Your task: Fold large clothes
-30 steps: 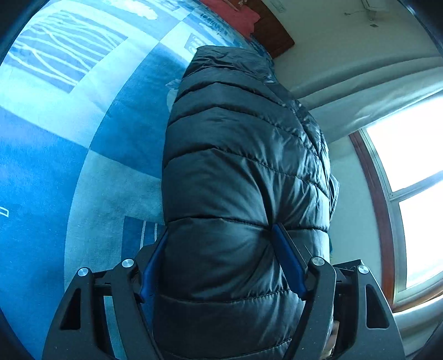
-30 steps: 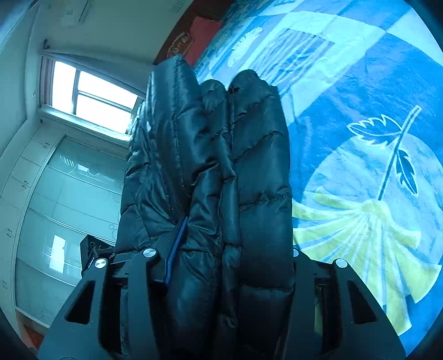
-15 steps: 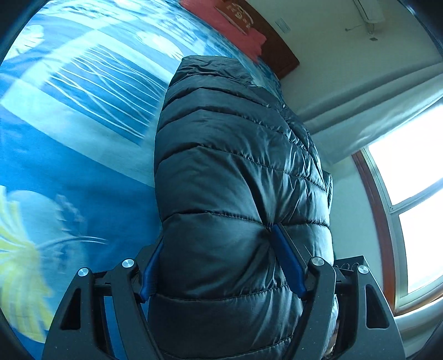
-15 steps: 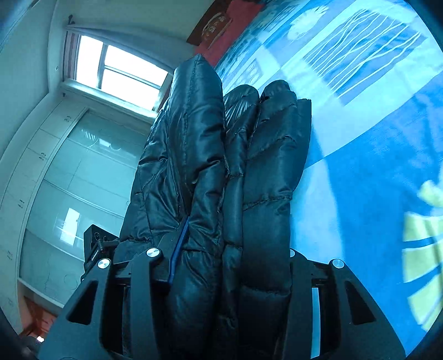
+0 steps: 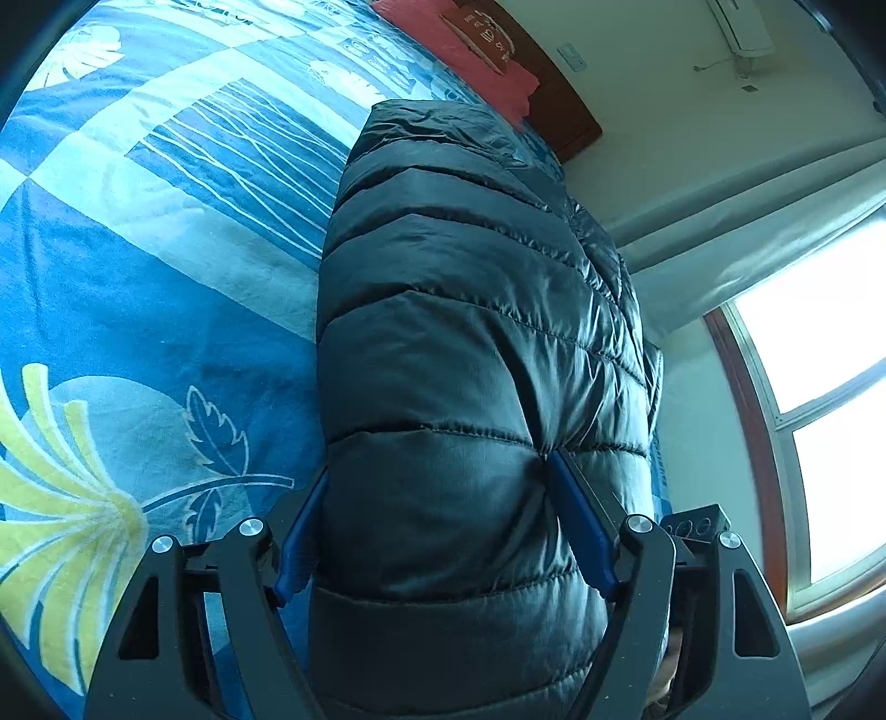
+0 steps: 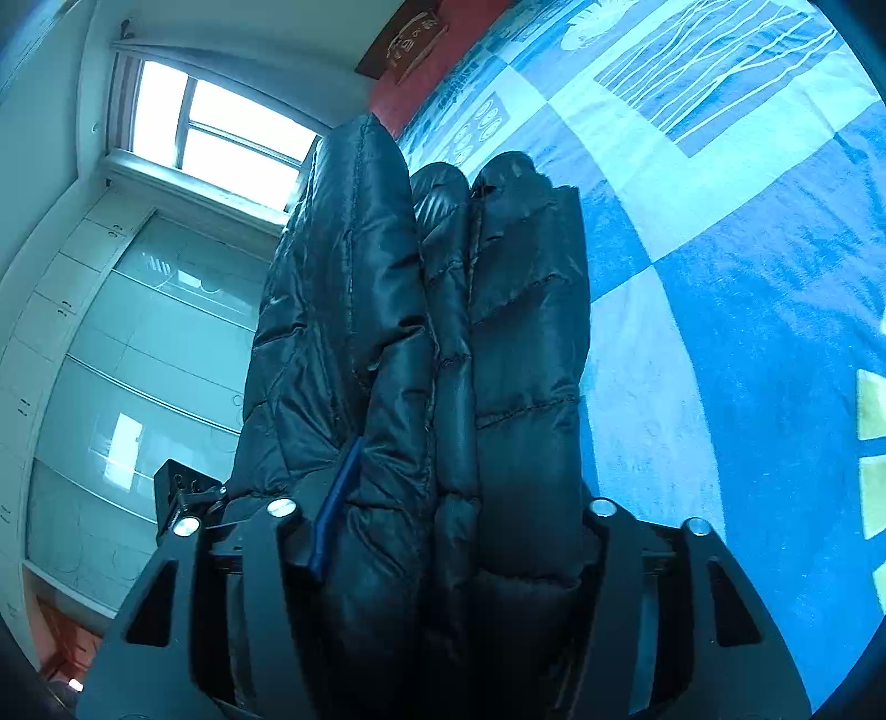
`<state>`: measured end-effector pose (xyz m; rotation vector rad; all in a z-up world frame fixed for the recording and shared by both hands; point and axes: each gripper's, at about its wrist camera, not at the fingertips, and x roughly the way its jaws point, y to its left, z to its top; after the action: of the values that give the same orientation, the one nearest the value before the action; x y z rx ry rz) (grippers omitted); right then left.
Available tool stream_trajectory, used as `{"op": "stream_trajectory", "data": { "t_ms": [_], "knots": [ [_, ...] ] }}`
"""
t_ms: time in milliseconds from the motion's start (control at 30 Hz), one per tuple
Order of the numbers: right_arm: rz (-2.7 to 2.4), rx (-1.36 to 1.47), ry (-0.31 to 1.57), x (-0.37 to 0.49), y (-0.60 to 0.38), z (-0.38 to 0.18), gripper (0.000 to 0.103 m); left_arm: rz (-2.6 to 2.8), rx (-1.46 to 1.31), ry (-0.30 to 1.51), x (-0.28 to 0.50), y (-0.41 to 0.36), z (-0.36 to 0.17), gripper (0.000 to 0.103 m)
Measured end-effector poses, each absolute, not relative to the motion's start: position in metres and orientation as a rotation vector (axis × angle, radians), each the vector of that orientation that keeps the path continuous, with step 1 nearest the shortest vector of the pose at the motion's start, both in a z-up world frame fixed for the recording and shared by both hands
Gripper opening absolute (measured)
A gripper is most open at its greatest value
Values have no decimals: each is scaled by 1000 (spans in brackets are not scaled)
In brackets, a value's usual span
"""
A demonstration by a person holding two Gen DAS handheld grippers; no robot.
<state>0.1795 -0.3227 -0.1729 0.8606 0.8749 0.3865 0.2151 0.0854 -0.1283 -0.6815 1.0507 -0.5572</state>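
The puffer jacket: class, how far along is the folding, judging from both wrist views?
Done: the black puffer jacket is already bundled into thick layers, three showing in the right wrist view. In hand: the left hand-held gripper clamps the bundle, while the right hand-held gripper has jaws opening around it. Left: release it onto the blue bedspread.

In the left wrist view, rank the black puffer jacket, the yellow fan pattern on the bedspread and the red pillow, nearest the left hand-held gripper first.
From the left hand-held gripper:
1. Black puffer jacket, between its fingers.
2. Yellow fan pattern, lower left on the bedspread.
3. Red pillow, at the far headboard end.
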Motion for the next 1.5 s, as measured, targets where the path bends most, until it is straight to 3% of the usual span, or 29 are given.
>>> {"op": "stream_trajectory", "data": {
  "t_ms": [233,500,733,800,867,967,1500],
  "knots": [
    [359,780,872,180,-332,-145,78,-564,-694,978,221,120,-118,74],
    [339,775,864,229,-342,-125,83,-562,-754,1010,273,101,-130,75],
    [321,748,926,266,-335,-150,88,-542,-686,1025,290,79,-128,81],
    [303,771,925,267,-339,-158,83,-529,-663,1034,294,73,-128,82],
    [301,826,917,266,-345,-166,64,-513,-633,1041,298,64,-126,82],
    [299,866,906,265,-351,-172,54,-493,-581,1046,305,49,-123,83],
    [312,918,861,253,-351,-182,49,-501,-539,1054,315,44,-129,83]
  ]
}}
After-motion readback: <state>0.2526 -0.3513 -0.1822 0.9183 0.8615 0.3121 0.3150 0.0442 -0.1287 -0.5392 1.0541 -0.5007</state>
